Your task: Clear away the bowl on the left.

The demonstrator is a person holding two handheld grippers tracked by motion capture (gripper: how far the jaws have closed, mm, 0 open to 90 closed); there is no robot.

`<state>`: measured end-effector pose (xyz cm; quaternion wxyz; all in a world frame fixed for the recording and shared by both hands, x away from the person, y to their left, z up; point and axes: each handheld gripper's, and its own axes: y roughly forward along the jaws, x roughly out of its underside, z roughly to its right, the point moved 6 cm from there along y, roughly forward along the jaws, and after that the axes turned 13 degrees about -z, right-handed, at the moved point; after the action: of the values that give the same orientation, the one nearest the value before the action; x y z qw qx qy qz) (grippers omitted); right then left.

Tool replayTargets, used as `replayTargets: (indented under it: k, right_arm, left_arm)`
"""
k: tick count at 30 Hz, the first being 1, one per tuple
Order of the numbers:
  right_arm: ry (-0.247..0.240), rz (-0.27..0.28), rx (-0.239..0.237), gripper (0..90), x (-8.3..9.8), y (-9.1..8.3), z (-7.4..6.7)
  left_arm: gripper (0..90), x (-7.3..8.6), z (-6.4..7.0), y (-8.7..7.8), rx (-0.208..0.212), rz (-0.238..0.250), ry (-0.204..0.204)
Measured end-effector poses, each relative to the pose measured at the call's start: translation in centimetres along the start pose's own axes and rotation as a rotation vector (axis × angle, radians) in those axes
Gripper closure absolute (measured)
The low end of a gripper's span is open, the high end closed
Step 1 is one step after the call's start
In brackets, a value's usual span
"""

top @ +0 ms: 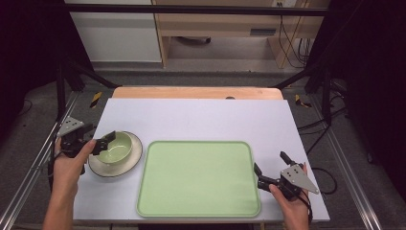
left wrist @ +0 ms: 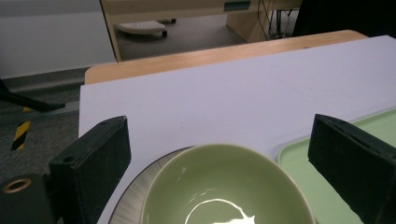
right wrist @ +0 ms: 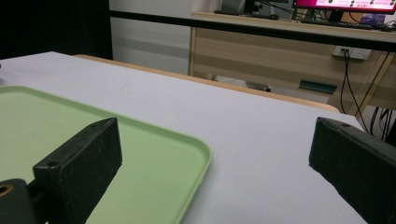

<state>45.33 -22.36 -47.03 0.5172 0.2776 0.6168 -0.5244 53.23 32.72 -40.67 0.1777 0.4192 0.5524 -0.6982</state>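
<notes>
A pale green bowl (top: 117,147) sits on a cream plate (top: 111,169) at the table's left. My left gripper (top: 104,142) is at the bowl's left rim. In the left gripper view the bowl (left wrist: 224,186) lies low between the wide-apart jaws of the left gripper (left wrist: 219,135), which is open, with the plate (left wrist: 133,198) under it. A large empty green tray (top: 198,177) lies at centre front. My right gripper (top: 271,164) hovers at the tray's right edge. In the right gripper view the right gripper (right wrist: 215,140) is open, one jaw over the tray (right wrist: 140,154) corner and the other over bare table.
The white table top (top: 201,117) stretches bare behind the tray, with a wooden edge (top: 196,92) at the back. Black frame posts (top: 60,81) stand at both sides. A desk and cables (top: 292,43) are on the floor beyond.
</notes>
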Motion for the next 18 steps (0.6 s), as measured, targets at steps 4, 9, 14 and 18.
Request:
replayTargets:
  k: [4,9,14,18]
  right_arm:
    - [0.007,0.004,-0.002,2.7,0.0,-0.1,0.1]
    - [0.007,0.011,-0.006,2.7,-0.1,-0.3,0.1]
    - [0.006,0.009,-0.008,2.8,-0.1,-0.3,0.1]
    - [0.011,0.005,-0.007,2.9,-0.1,-0.3,0.1]
  left_arm:
    - [7.3,0.5,-0.3,0.1,-0.016,-0.052,0.029]
    - [7.8,1.1,-0.8,0.2,-0.028,-0.12,0.016]
    - [11.5,1.4,-1.2,0.4,-0.051,-0.143,-0.009]
    - [14.3,2.0,-1.2,0.8,-0.057,-0.198,0.005]
